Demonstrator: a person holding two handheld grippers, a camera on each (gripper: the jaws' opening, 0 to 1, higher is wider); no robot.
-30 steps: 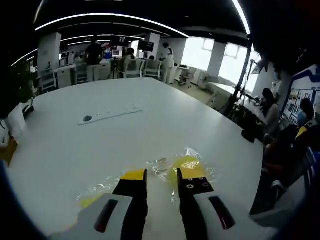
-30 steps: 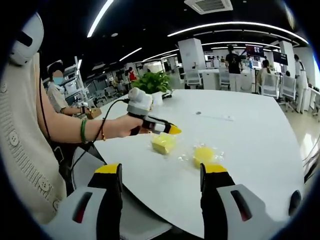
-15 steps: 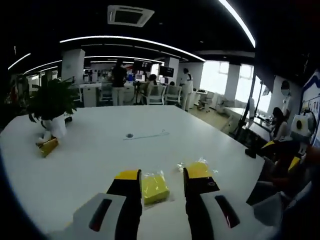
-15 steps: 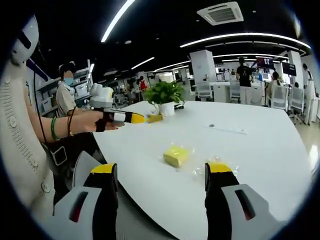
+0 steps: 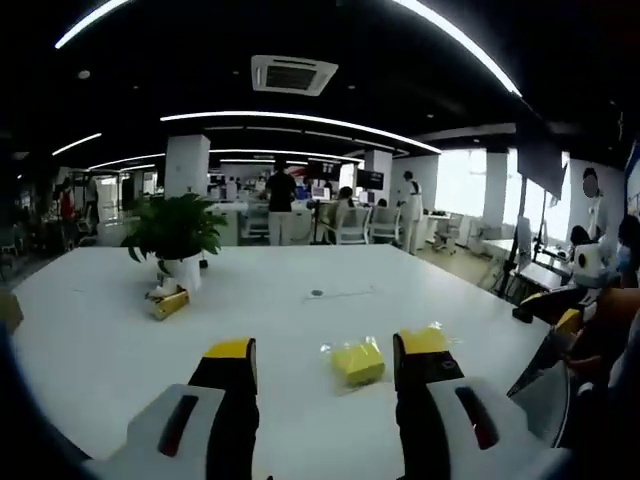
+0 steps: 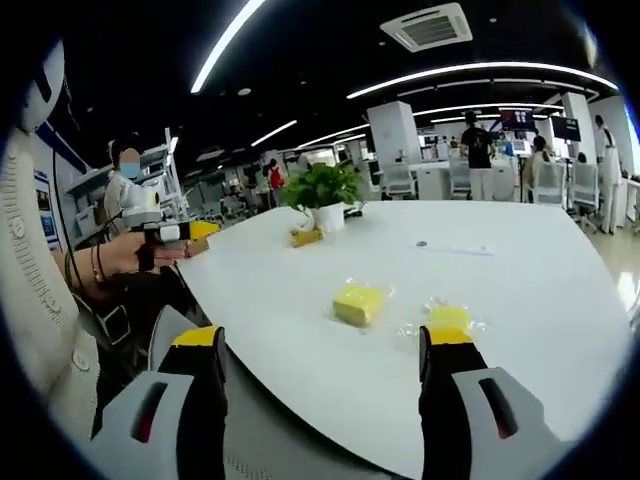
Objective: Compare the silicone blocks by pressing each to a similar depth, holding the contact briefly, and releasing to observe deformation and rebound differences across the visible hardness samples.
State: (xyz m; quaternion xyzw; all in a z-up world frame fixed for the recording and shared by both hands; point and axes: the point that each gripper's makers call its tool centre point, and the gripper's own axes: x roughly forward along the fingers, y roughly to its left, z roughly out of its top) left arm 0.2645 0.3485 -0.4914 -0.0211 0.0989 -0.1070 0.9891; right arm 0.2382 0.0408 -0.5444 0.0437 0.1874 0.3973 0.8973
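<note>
In the right gripper view the left gripper (image 6: 196,231) is held back off the edge of the white table (image 6: 520,290), level in a hand (image 6: 120,254); its jaws cannot be made out there, but the left gripper view shows them spread with nothing between. The right gripper (image 6: 325,350) also hangs with jaws wide apart and empty. Both yellow silicone blocks, the square block (image 6: 359,302) and the rounder block (image 6: 448,318), lie untouched in clear wrapping on the table; a second ago the left gripper was down over them, and it has since drawn away.

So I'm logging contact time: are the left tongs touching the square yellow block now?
Apart. The right gripper view shows the left tongs held off the table's edge, white tabletop between them and the square yellow block.
</note>
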